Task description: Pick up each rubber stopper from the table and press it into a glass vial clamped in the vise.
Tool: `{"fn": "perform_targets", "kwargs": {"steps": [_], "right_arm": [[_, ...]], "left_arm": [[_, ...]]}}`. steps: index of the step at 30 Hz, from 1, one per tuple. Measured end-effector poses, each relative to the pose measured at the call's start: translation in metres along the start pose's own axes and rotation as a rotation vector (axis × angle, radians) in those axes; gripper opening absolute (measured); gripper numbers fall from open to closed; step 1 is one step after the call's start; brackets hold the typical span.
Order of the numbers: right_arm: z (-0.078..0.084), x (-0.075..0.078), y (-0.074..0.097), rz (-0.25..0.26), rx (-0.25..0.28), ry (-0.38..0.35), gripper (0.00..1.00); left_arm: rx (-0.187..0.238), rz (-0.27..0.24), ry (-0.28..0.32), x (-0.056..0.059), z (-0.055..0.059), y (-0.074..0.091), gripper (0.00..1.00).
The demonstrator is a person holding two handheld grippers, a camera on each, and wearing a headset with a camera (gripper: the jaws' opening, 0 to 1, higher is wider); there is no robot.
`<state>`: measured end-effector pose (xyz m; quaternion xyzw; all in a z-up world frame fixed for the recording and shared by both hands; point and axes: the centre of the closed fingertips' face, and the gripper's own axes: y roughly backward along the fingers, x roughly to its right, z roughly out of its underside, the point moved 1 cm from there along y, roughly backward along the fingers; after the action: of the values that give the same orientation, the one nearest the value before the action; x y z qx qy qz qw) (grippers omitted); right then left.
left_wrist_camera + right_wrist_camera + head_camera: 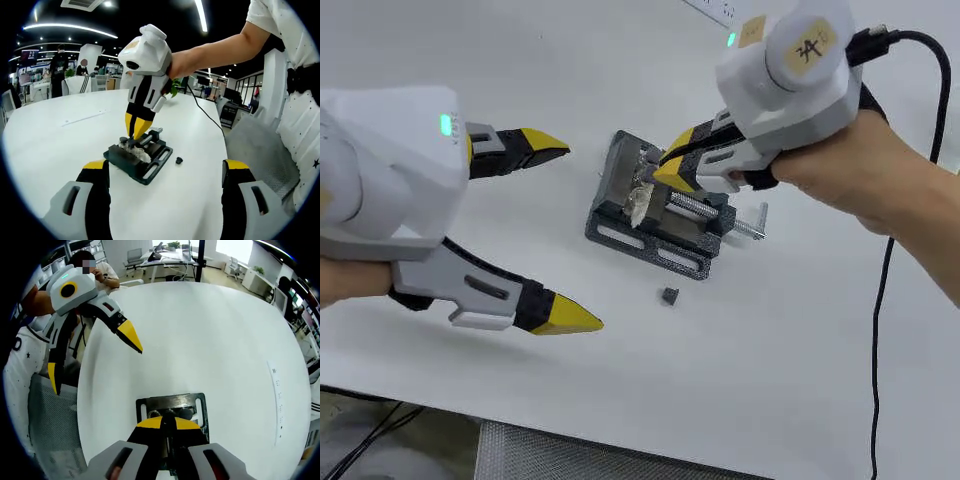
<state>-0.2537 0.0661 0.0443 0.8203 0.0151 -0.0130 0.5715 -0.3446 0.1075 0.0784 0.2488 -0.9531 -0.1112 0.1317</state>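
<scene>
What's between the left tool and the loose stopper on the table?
Nothing: in the head view, only bare white table separates the left tool from the stopper.

Looks like a big open-plan office to me. Long strip lights [70,28] run across a dark ceiling, with rows of workstations [170,255] and potted plants [259,269] in the back, a person [60,65] standing around, and a wide white desk [60,130] up front.
</scene>
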Motion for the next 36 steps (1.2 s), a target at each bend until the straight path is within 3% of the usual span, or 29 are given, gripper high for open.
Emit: {"fn": "perform_targets", "kwargs": {"steps": [17, 27, 33, 36], "right_arm": [[0.0022, 0.0009, -0.0046, -0.006, -0.008, 0.001, 0.01], [0.0034, 0.0033, -0.0054, -0.04, -0.012, -0.027, 0.0], [0.0028, 0.0026, -0.0062, -0.022, -0.018, -0.008, 0.0], [0.0023, 0.0027, -0.006, -0.008, -0.044, 0.057, 0.0]], "left_arm": [[0.004, 0.0, 0.013, -0.0013, 0.0001, 0.0005, 0.9], [0.006, -0.004, 0.011, -0.0035, -0.0006, 0.0007, 0.9], [0.004, -0.003, 0.012, -0.0034, 0.0001, 0.0003, 0.9], [0.004, -0.002, 0.014, -0.0034, 0.0003, -0.0002, 0.89]]}}
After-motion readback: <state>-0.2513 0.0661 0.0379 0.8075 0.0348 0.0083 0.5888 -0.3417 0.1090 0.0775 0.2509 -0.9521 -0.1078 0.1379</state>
